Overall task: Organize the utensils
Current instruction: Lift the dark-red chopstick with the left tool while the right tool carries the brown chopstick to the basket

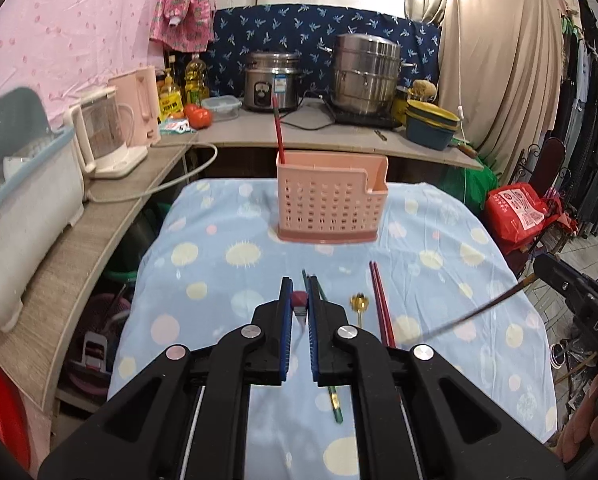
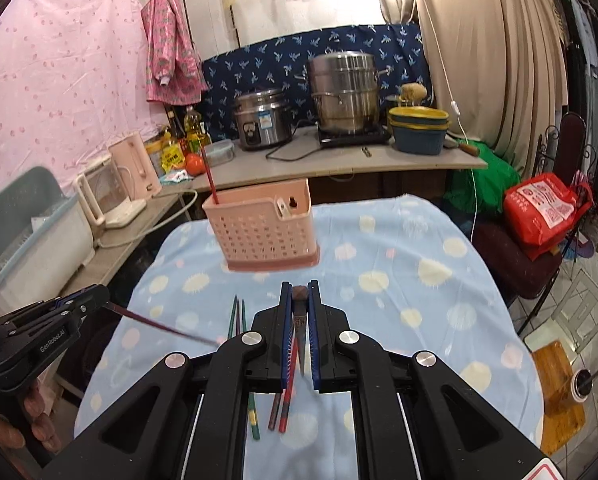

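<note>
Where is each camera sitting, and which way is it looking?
Left wrist: rides on the left claw, looking forward along its fingers at the pink basket; its own claw grips a chopstick, and the right claw shows at the right edge.
Right wrist: rides on the right claw, facing the same basket; the left claw shows at the left edge.
Both share: the basket, the spotted blue cloth and the green chopsticks.

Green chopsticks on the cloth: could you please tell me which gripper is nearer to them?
Left. The left gripper hovers right over the green chopsticks; the right gripper is off to their right.
</note>
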Available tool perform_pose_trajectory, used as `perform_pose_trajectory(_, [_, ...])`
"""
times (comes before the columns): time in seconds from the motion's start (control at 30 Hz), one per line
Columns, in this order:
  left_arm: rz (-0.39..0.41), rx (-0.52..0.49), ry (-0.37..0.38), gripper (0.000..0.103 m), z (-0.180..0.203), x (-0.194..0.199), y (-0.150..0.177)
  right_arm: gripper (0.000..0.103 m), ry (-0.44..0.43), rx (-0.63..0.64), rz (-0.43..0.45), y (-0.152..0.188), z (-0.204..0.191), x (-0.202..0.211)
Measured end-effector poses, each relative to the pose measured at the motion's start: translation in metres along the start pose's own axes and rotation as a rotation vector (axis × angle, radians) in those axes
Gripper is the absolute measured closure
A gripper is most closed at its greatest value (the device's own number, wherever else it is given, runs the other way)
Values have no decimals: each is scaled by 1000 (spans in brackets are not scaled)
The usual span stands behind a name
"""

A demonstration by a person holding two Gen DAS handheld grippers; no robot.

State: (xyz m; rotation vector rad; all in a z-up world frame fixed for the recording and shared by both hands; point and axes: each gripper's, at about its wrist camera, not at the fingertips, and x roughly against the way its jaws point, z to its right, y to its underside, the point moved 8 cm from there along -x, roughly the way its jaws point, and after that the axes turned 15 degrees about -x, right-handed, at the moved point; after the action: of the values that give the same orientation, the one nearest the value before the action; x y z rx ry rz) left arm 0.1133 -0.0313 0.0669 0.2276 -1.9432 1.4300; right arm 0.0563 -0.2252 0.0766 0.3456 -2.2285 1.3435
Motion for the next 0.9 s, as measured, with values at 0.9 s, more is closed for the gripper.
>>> perform_pose_trajectory(0.9, [176,-53,-54,96,-45,-41,-187,96,-126,9,74,-156,-70,-85])
